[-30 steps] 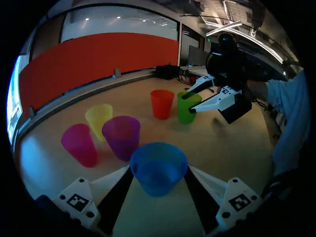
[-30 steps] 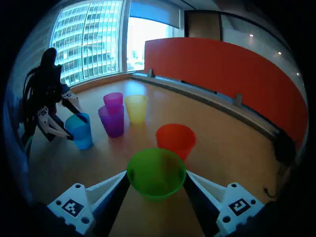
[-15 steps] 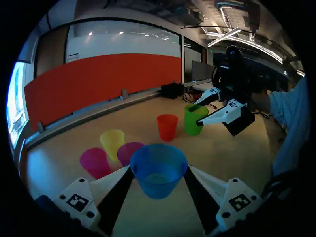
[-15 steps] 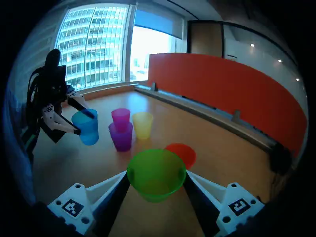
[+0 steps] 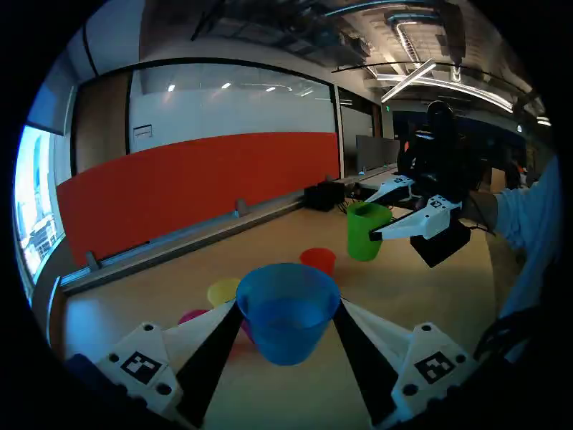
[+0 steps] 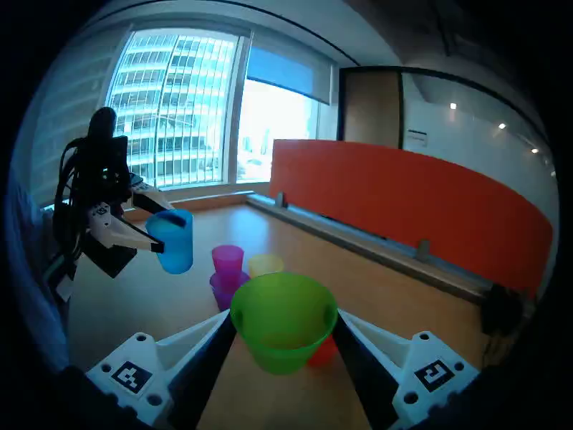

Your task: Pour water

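Pouring cleanly was judged to need the blue cup (image 5: 288,326), clamped upright between the left tongs (image 5: 286,304), brought above the green cup (image 6: 283,333), clamped between the right tongs (image 6: 283,315), then tipped slowly.

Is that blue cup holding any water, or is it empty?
Partly filled: the blue cup shows what looks like a water level well below its rim, upright in the left gripper.

I'm in an open-plan office. Tall window (image 6: 279,122) faces a high-rise (image 6: 168,115). Long orange panel (image 5: 200,179) sits under a glass wall (image 5: 229,100). Exposed ceiling ducts (image 5: 405,21), strip lights (image 5: 408,72), grey desk screen (image 5: 376,152) at the back.
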